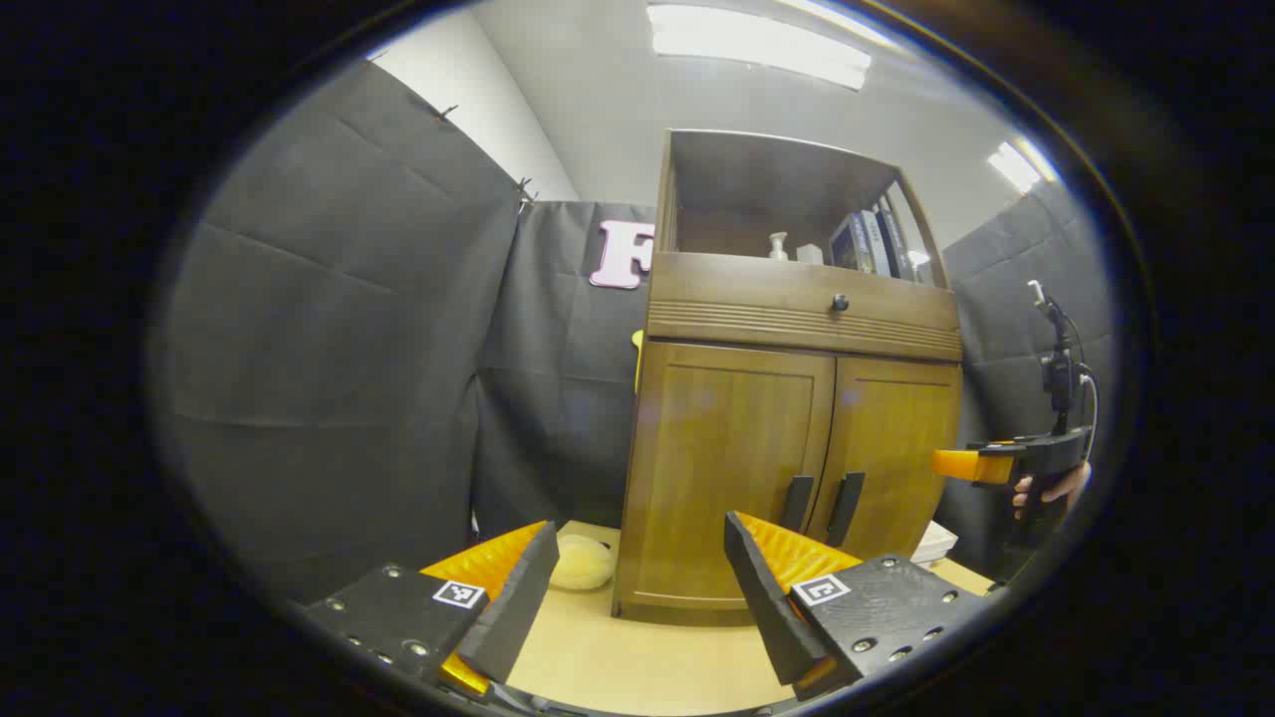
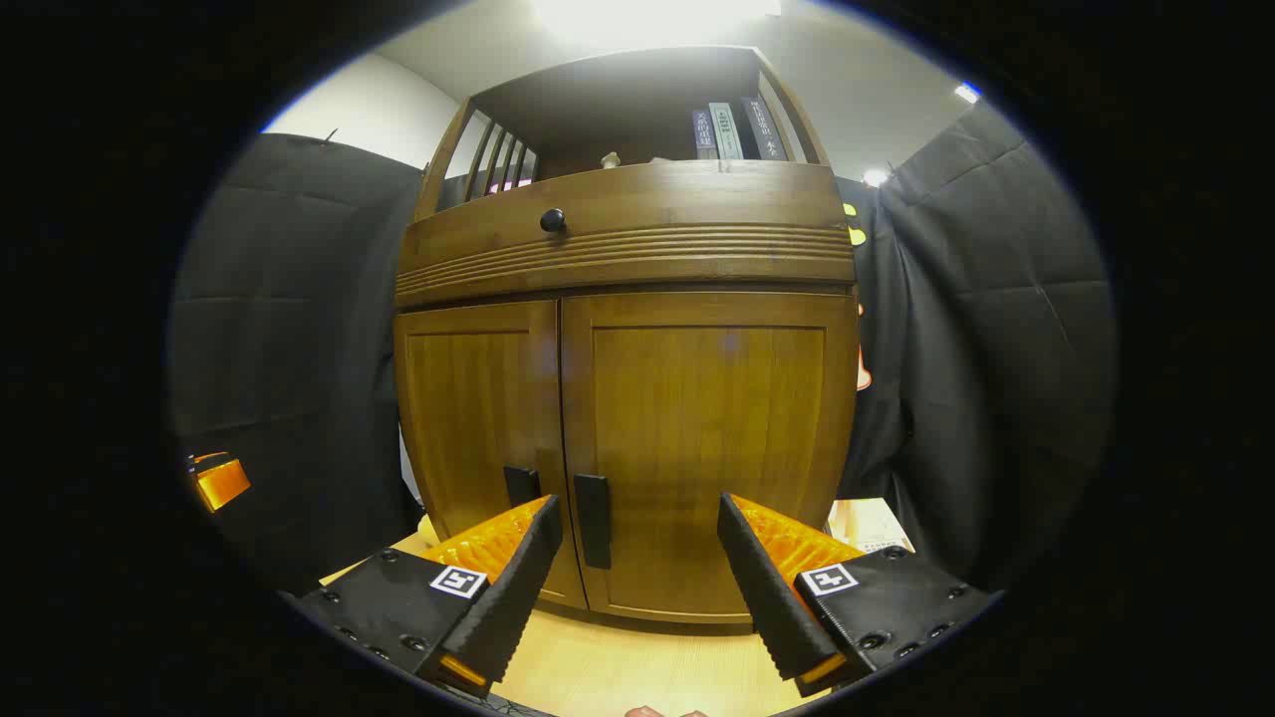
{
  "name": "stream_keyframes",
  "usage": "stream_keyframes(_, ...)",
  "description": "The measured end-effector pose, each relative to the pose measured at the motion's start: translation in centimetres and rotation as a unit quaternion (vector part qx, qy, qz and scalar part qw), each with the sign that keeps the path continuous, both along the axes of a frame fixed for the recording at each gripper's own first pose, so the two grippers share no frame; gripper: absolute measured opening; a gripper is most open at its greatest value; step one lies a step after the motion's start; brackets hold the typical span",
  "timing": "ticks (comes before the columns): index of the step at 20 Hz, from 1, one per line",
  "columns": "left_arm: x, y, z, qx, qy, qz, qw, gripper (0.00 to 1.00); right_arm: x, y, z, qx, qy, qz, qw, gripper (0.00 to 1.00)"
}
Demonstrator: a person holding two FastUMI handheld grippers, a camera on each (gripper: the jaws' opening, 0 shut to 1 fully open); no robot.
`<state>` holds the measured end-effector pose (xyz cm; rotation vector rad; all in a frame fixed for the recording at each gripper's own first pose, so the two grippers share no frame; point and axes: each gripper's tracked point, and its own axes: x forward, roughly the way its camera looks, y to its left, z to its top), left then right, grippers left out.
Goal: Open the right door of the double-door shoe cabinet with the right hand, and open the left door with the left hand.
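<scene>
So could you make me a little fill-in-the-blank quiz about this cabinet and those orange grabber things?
1. Both doors of the shoe cabinet are ____.
2. The right gripper has its jaws ____, in front of the right door's handle.
3. The drawer above the doors has one round black ____.
4. The open shelf on top holds several upright ____.

Missing words: closed; open; knob; books

Black cloth walls (image 1: 349,329), ceiling lights (image 1: 757,45)
</scene>
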<state>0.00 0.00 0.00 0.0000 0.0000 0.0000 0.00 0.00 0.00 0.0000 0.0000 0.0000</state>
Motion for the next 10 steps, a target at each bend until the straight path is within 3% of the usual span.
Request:
stream_keyframes(7, 0.3, -0.5, -0.5, 0.031, 0.011, -0.014, 0.999, 0.96, -1.1, -0.6, -0.3, 0.006, 0.003, -0.008, 1.0, 0.94)
stream_keyframes(8, 0.4, -0.5, -0.7, 0.032, 0.015, -0.014, 0.999, 0.96, -1.4, -0.9, -0.2, 0.01, -0.001, -0.01, 1.0, 0.99)
stream_keyframes(10, 0.4, -0.7, -1.2, 0.034, 0.025, -0.013, 0.999, 0.96, -1.8, -1.3, -0.1, 0.012, -0.004, -0.012, 1.0, 0.94)
